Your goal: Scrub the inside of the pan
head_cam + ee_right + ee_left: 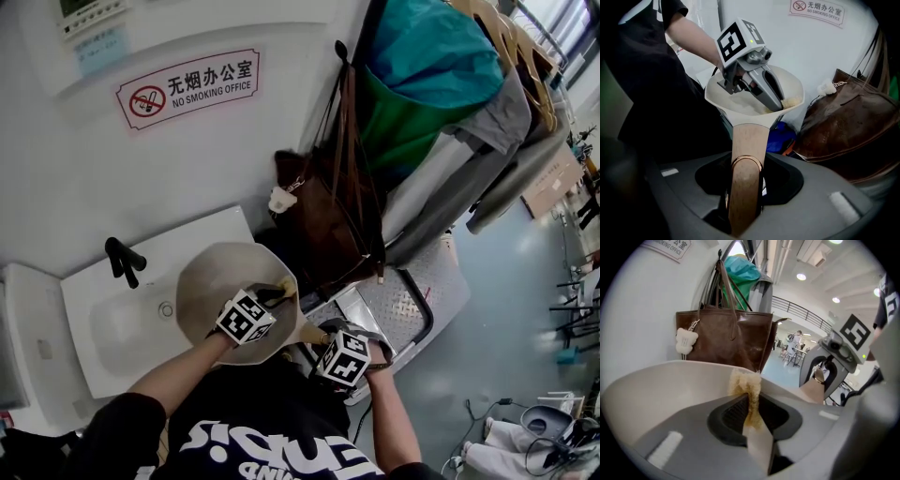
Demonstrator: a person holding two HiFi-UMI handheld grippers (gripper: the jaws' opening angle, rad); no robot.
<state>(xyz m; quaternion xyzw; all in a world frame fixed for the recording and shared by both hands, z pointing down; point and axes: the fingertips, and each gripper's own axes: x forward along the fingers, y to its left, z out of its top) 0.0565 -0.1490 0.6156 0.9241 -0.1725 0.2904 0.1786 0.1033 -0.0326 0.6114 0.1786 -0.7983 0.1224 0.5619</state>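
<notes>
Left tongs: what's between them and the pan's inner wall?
A yellowish scrub pad, clamped in the left tongs, reaching the pan wall; see left gripper view.

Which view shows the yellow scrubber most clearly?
The left gripper view: the scrubber sits large at centre, gripped by the left tool. The right gripper view shows only its tip inside the pan; the head view shows a yellow speck.
</notes>
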